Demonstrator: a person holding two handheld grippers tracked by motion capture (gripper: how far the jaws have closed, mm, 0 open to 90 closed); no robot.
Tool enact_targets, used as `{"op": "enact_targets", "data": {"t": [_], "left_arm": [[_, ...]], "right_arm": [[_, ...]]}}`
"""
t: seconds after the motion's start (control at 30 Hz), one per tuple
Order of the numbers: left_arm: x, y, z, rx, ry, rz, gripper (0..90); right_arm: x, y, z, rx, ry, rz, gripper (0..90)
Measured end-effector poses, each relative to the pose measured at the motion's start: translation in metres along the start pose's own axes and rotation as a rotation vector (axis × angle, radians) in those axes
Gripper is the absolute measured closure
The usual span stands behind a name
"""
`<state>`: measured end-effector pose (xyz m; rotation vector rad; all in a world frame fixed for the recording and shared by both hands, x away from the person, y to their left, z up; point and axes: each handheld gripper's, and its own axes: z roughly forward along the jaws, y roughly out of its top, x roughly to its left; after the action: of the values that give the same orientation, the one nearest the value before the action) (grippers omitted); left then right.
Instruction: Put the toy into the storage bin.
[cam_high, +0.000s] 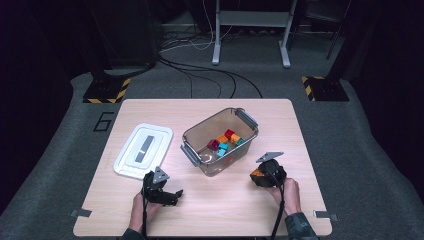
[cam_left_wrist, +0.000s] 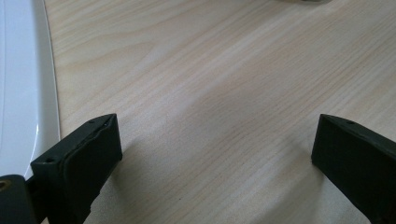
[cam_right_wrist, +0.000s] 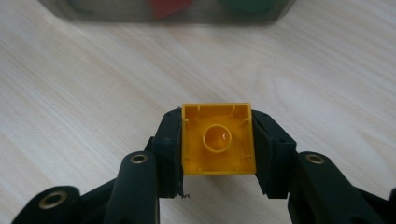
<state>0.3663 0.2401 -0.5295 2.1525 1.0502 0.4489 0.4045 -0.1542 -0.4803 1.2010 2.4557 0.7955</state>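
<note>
right gripper (cam_right_wrist: 218, 154): sitting on the near side of the bin, just off its near-right corner; fingers (cam_right_wrist: 168, 149) clamping a yellow block (cam_right_wrist: 218, 139), hollow underside facing the camera.
yellow block: being held clear above the bench (cam_high: 210, 210), near the bin but not over it yet; showing orange-ish at the gripper tip in the high view (cam_high: 257, 173).
left gripper (cam_left_wrist: 212, 149): idling on the near-left side of the bin, low over bare bench; fingers (cam_left_wrist: 88, 149) standing wide apart, nothing between them.
step: looks like carrying a block to the bin, grasp done, transport under way.
next move: probably calling for lifting the block above the bin's rim, centring over the open top, then spreading the fingers to drop it; risk is clipping the rim or handle.
bin (cam_high: 192, 136): clear plastic, open, sitting mid-bench; red, orange and teal blocks (cam_high: 225, 141) lying inside.
lid (cam_high: 143, 150): white, lying flat on the bench left of the bin, just beyond the left gripper.
</note>
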Motion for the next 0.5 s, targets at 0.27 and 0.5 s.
{"op": "enact_targets", "data": {"t": [0.27, 0.5], "left_arm": [[0.0, 0.0, 0.0, -0.002, -0.002, 0.0, 1.4], [0.0, 0.0, 0.0, -0.002, -0.002, -0.001, 1.4]], "right_arm": [[-0.017, 0.012, -0.008, -0.03, -0.025, 0.031, 57.9], [-0.028, 0.024, -0.016, -0.045, -0.043, 0.033, 58.0]]}}
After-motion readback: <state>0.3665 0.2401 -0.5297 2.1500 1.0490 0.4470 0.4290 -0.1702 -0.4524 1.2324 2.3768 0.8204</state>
